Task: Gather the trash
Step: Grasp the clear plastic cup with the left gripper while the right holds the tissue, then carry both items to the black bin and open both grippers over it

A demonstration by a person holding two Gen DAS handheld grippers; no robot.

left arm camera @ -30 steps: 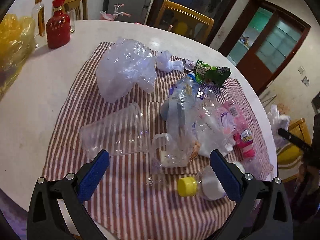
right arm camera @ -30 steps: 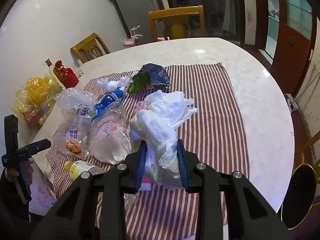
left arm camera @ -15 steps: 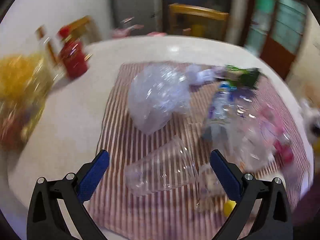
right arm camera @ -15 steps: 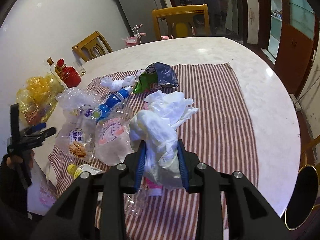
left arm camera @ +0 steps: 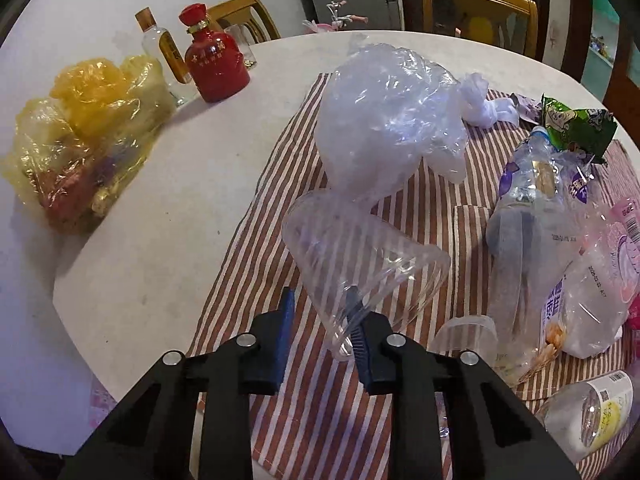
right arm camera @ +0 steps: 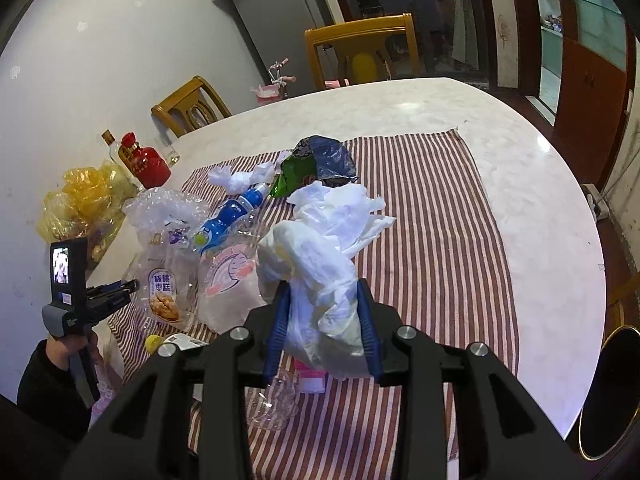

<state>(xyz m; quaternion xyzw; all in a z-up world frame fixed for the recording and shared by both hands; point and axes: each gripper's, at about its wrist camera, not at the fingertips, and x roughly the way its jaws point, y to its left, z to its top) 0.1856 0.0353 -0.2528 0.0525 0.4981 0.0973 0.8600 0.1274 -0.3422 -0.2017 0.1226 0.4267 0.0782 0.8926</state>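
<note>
My left gripper [left arm camera: 320,304] is shut on a clear plastic cup [left arm camera: 360,264] and squeezes its base just above the striped cloth [left arm camera: 280,208]. Behind the cup lies a crumpled clear plastic bag [left arm camera: 388,120]. My right gripper [right arm camera: 322,300] is shut on a wad of white tissue and plastic [right arm camera: 320,248], held above the cloth [right arm camera: 432,220]. Loose trash lies on the cloth: a blue-capped bottle [right arm camera: 228,220], snack bags [right arm camera: 164,288], a green wrapper [right arm camera: 292,172] and a yellow-capped bottle [left arm camera: 592,412].
A red liquor bottle [left arm camera: 214,64] and a clear bottle [left arm camera: 160,44] stand on the round white table [left arm camera: 140,240] at the back left, beside a yellow bag [left arm camera: 80,128]. Wooden chairs [right arm camera: 360,52] ring the table. A dark round bin [right arm camera: 608,392] sits at the lower right.
My left gripper swung left toward the clear cup and closed on its base. My right gripper kept its hold on the white wad and barely moved.
</note>
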